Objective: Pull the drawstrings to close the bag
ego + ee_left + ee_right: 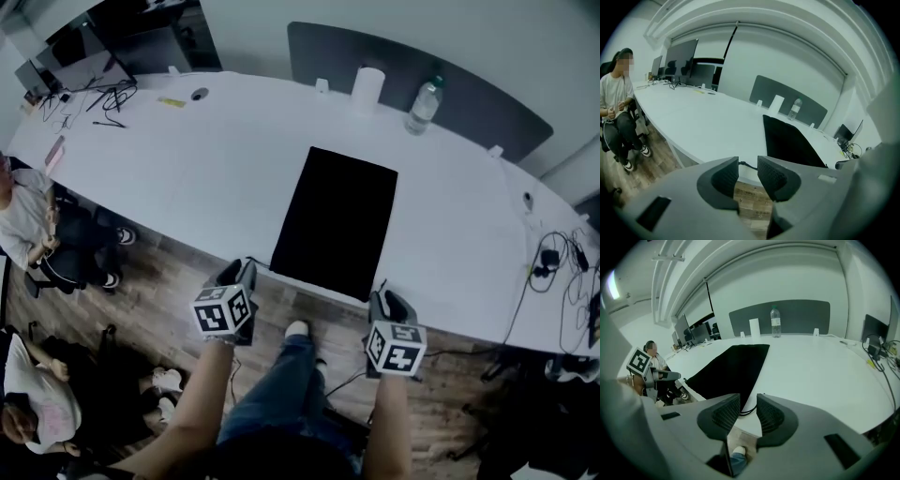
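Observation:
A flat black bag (335,220) lies on the white table (206,178), its near end at the table's front edge. Both grippers hang just off that edge, over the floor. My left gripper (240,270) is by the bag's near left corner, and in the left gripper view its jaws (747,176) stand open and empty, with a thin black drawstring (748,165) at the table edge beyond them and the bag (790,140) to the right. My right gripper (386,300) is by the near right corner, open (748,414), with a drawstring loop (749,411) showing past the gap.
A water bottle (423,105) and a white roll (368,89) stand at the table's far side before a grey divider (469,84). Cables (553,258) trail over the right end. A seated person (28,220) is at the left. My own shoe (296,329) is below.

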Tool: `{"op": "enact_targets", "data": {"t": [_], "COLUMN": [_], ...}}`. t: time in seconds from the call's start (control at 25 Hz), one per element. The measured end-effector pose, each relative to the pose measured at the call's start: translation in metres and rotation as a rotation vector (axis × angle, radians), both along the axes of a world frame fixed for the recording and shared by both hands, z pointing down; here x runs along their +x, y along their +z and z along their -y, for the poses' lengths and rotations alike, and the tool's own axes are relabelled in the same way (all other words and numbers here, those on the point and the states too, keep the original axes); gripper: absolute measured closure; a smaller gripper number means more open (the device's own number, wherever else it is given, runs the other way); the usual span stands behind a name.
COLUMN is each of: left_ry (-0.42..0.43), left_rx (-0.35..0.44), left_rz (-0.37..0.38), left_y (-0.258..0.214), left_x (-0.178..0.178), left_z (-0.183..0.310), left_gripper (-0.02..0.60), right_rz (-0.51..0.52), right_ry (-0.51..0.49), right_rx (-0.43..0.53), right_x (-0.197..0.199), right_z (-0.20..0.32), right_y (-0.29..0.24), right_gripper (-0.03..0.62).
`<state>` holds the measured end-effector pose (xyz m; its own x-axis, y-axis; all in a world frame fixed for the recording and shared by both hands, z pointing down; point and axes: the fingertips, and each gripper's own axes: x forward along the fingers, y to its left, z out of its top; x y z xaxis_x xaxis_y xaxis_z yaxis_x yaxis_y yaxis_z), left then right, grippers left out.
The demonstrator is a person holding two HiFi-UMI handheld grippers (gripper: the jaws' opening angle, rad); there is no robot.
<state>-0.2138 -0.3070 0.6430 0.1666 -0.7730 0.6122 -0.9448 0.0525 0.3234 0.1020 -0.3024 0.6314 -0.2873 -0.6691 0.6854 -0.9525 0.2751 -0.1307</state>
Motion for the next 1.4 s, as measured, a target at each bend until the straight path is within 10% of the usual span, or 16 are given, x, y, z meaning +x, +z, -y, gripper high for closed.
{"op": "enact_targets", "data": {"t": [0.44, 0.76, 0.84, 1.4], "left_ry": [0.133, 0.176, 0.186, 0.131], "left_rx": [-0.054, -0.018, -0.011, 0.034], "left_rz": [0.271, 0.267, 0.270, 0.243], "left_y": [0.021, 0.022, 0.023, -0.003], "left_x": [-0.001, 0.006, 0.006, 0.015], "left_z": [0.022, 0.026, 0.026, 0.012], "left_gripper": [0.476, 0.557, 0.561, 0.571], "right_rz": [-0.102, -0.104, -0.075, 0.008], "right_ry": [0.058, 0.131, 0.163, 0.126], "right_rx": [-0.099, -0.087, -0.097, -0.025], "right_x": [0.003, 0.004, 0.007, 0.024], "right_z": [0.016, 0.018, 0.019, 0.014], "right_y": [0.033, 0.035, 0.036, -0.005], "right_gripper": [0.442, 0.465, 0.589, 0.594]}}
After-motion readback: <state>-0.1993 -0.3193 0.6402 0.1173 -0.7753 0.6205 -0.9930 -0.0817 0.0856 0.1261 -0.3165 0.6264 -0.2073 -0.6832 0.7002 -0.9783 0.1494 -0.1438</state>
